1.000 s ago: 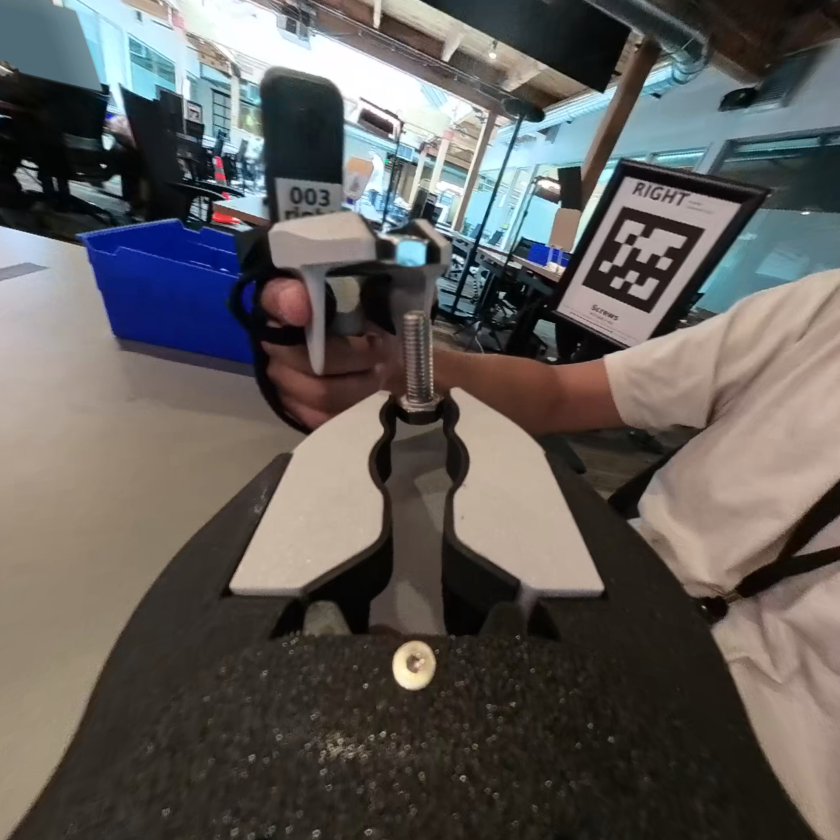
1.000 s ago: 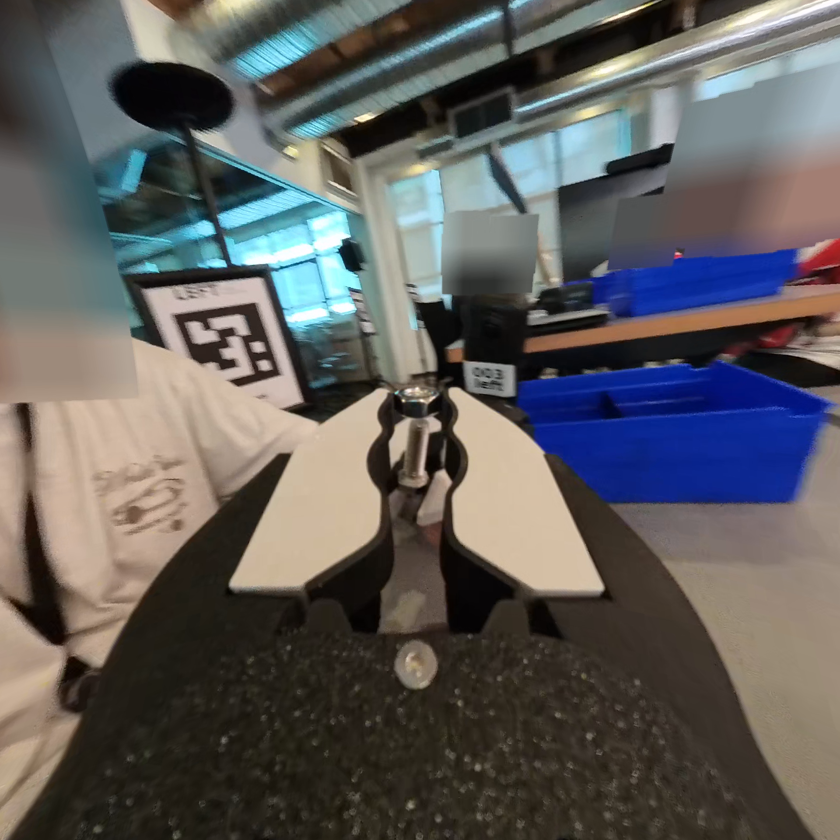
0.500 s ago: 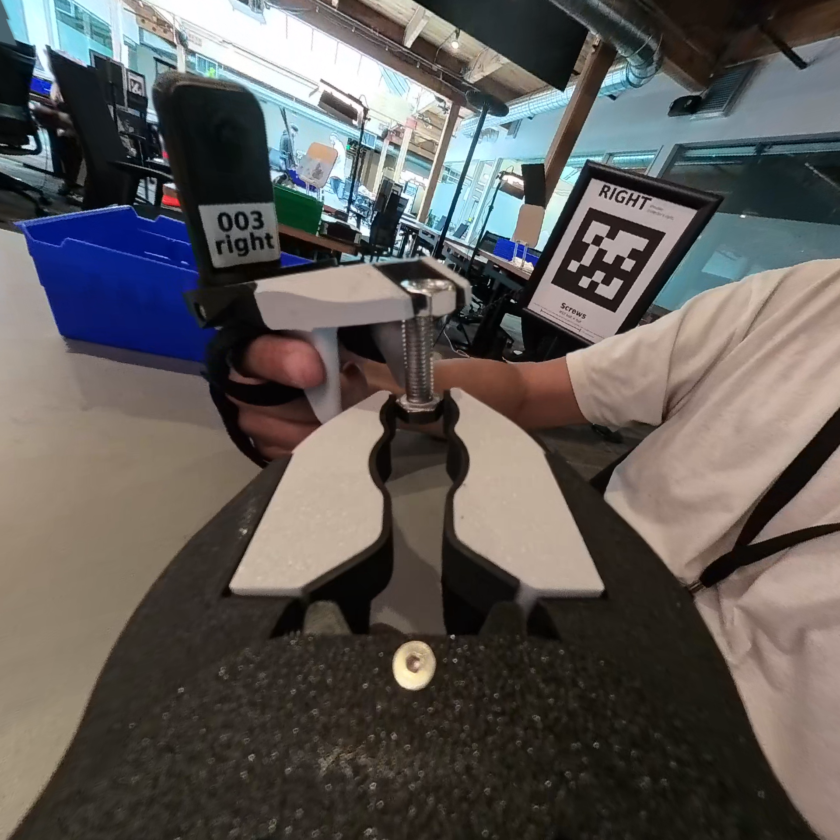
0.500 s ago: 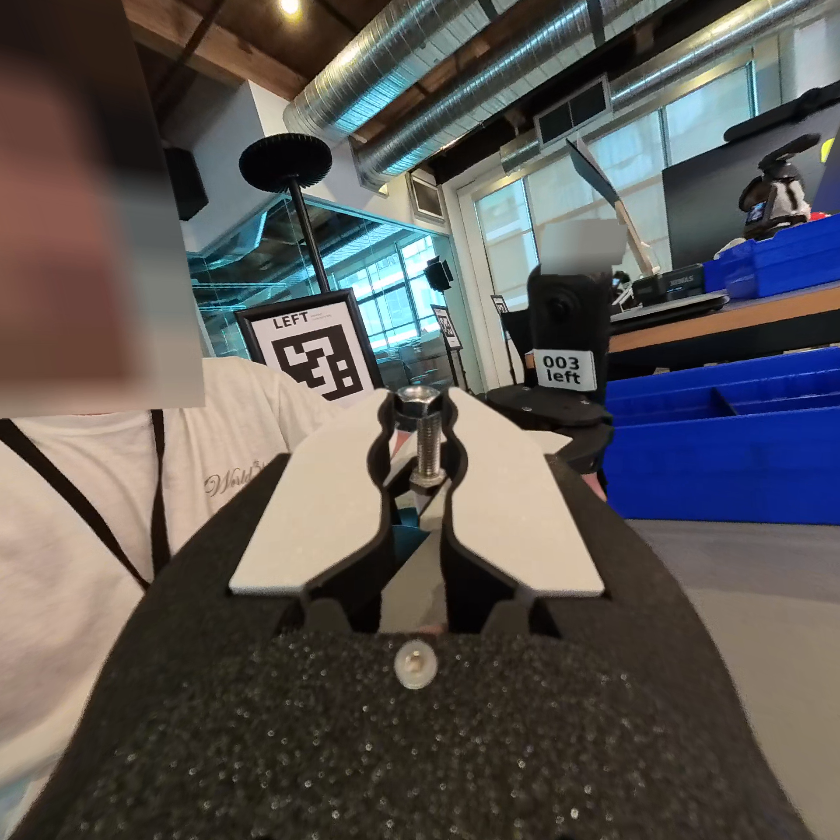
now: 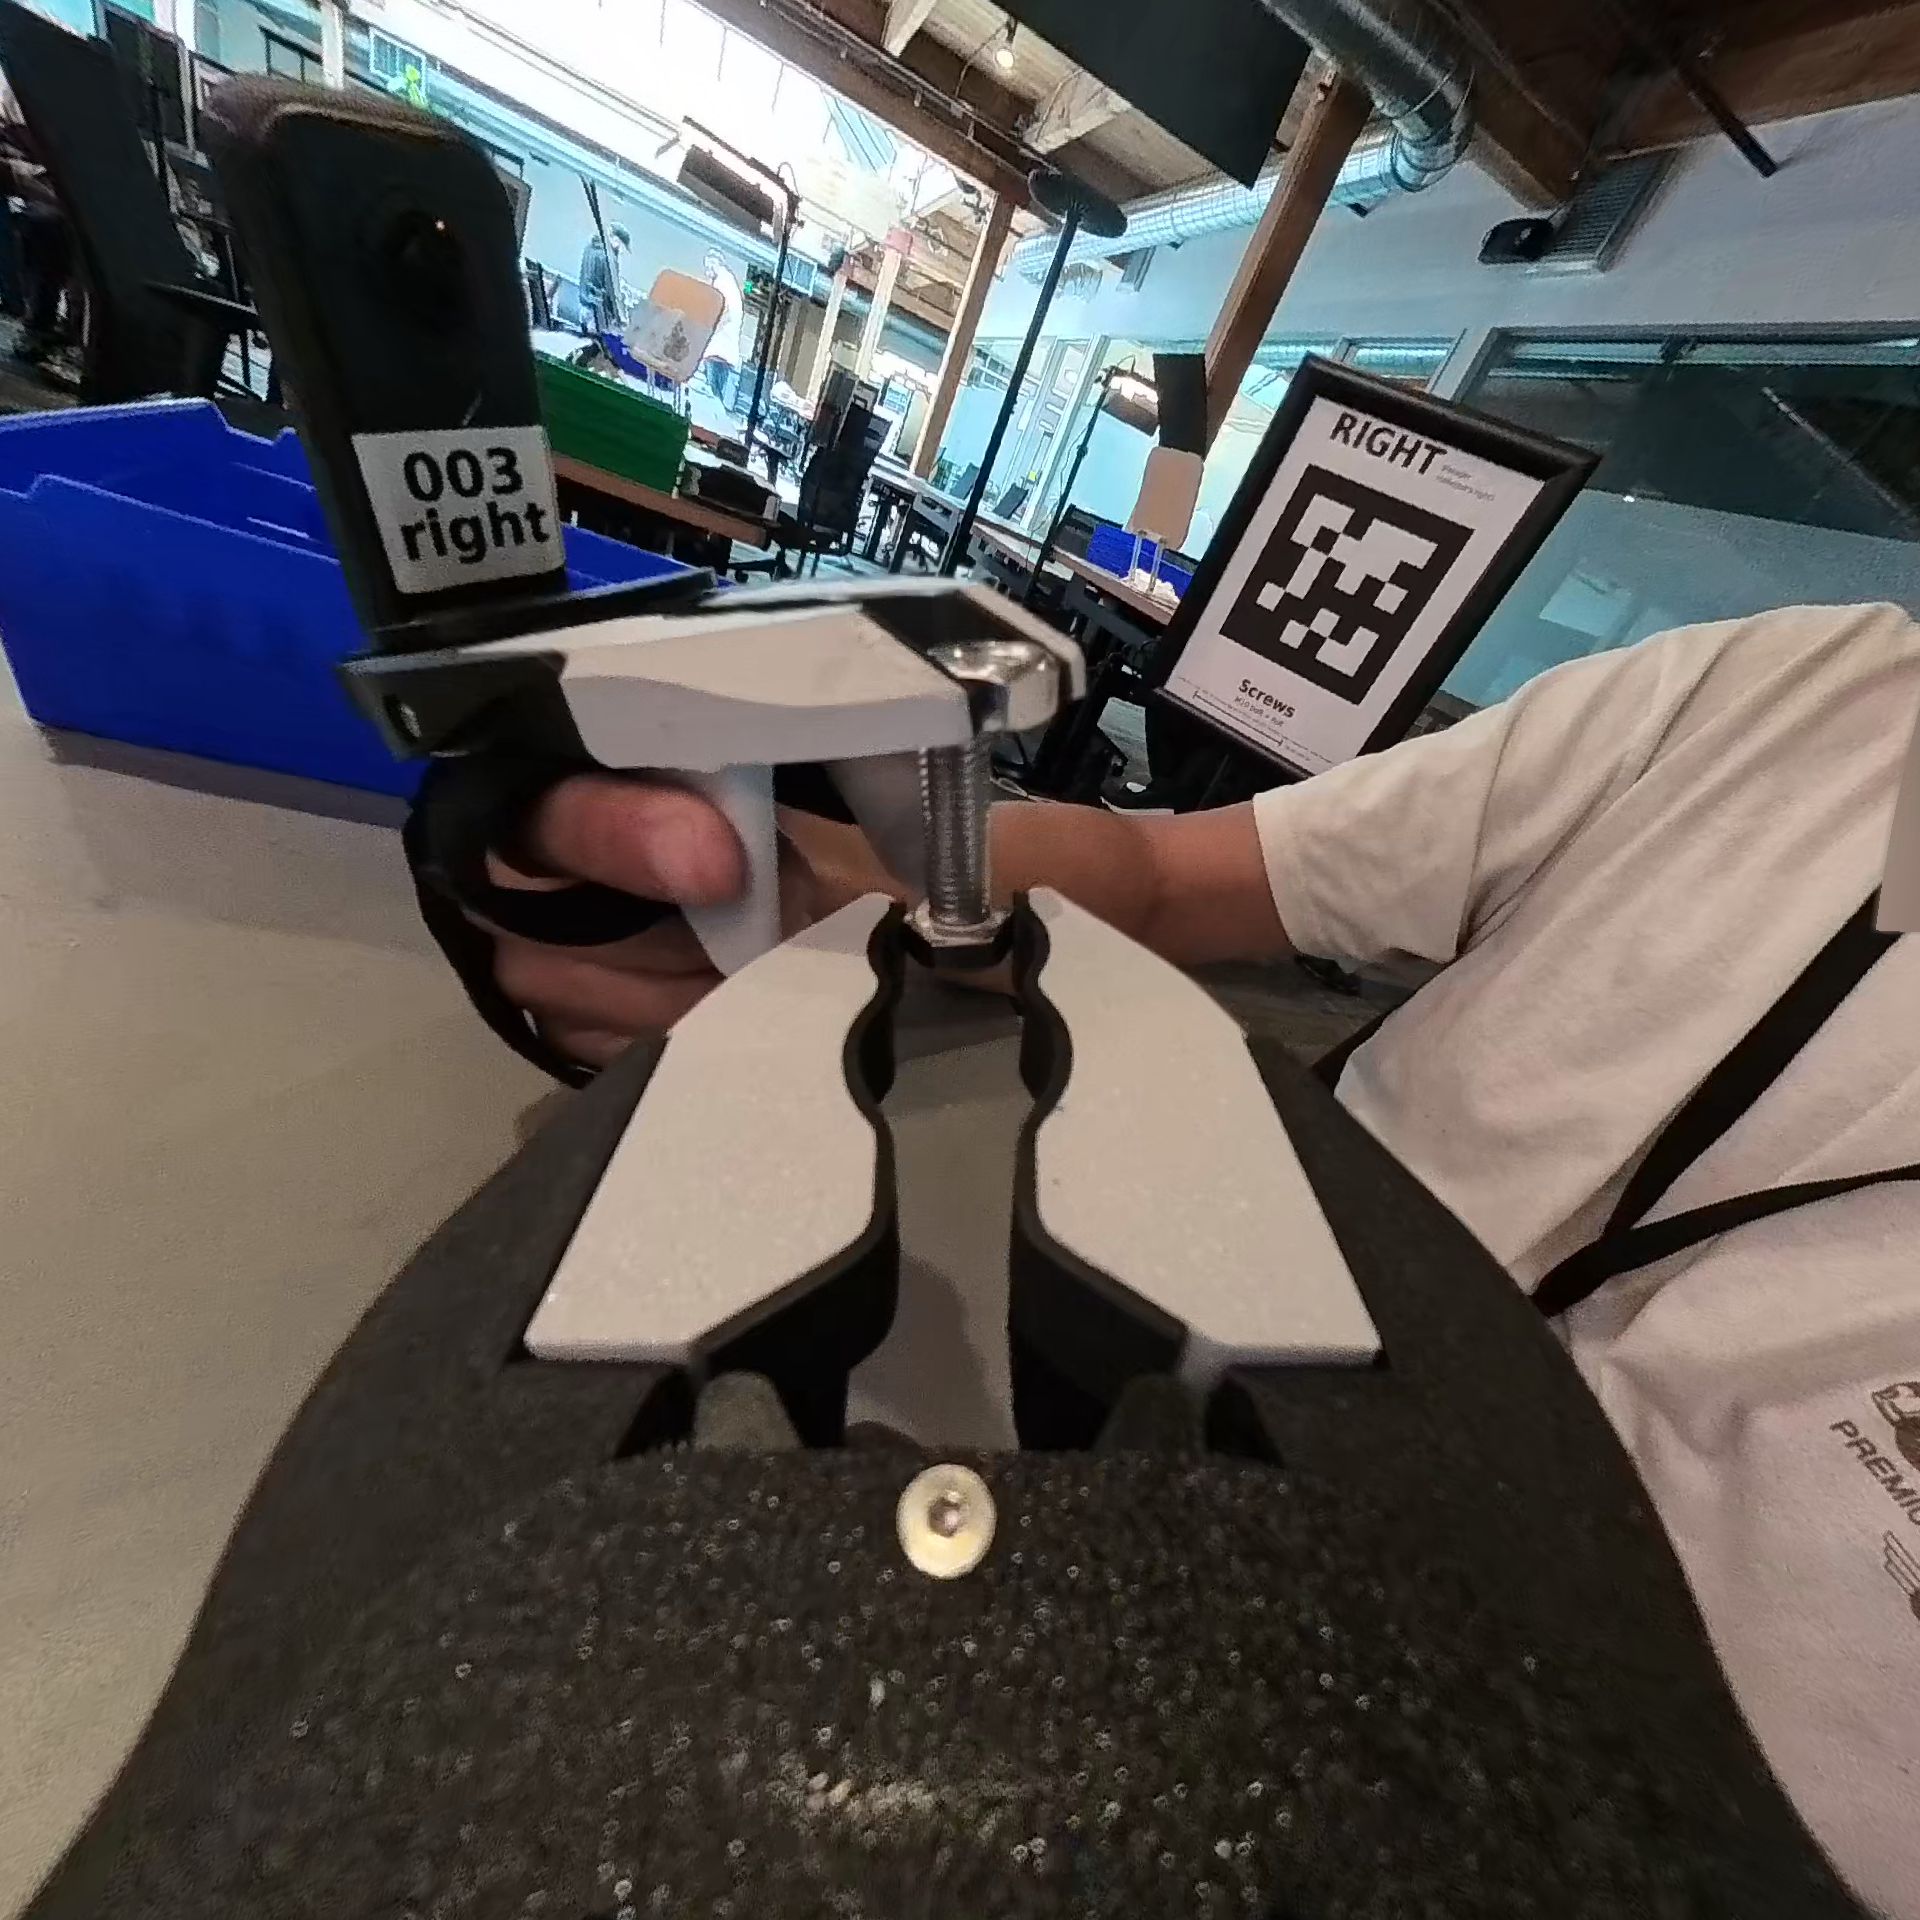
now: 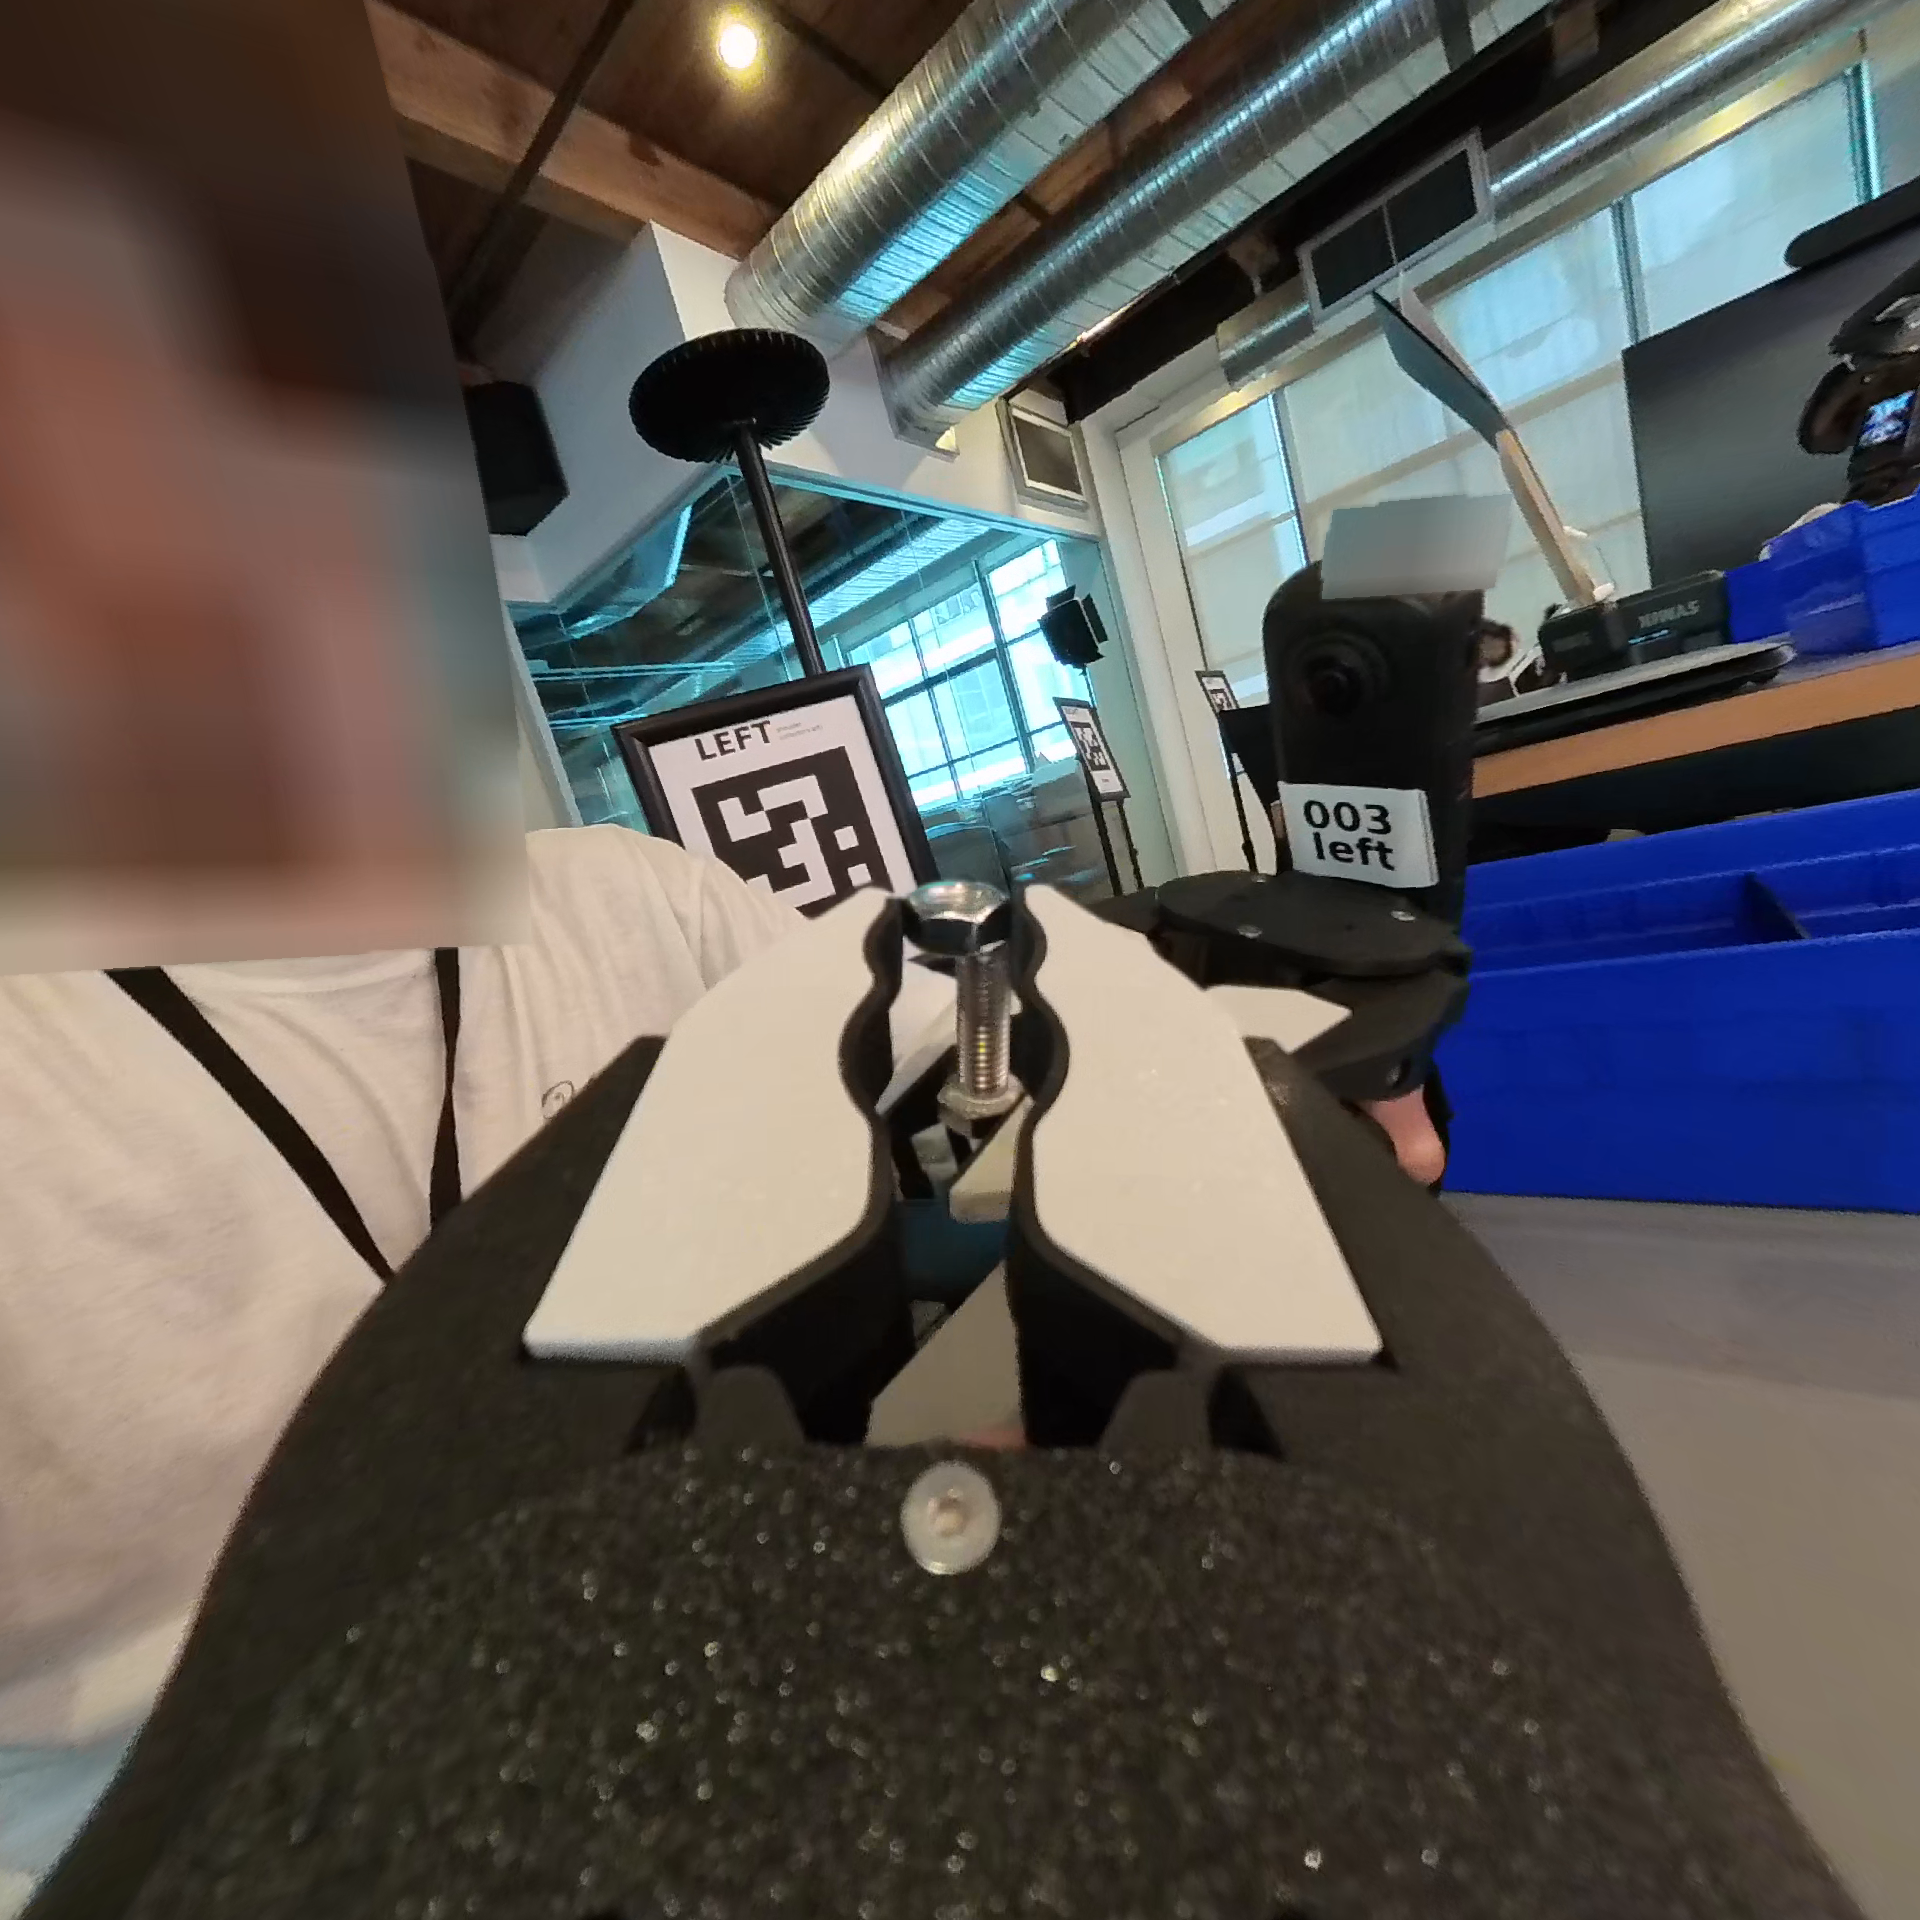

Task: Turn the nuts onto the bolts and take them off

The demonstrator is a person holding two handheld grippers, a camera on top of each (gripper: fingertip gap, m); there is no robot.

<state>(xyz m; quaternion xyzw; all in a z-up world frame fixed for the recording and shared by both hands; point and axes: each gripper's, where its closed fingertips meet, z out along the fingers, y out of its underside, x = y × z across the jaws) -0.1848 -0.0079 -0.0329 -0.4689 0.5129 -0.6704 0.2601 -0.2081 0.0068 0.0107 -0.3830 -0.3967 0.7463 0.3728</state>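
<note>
Left gripper closing narrowly on the nut, pinching it right at the fingertips. Right gripper clamping the bolt by its hex head, also at the very tips. Bolt standing upright in the left wrist view, rising toward 12 o'clock from the nut, nut sitting at the low end of the thread. Hanging toward 6 o'clock in the right wrist view. Nut's underside hiding behind finger edges; thread tip impossible to make out.
</note>
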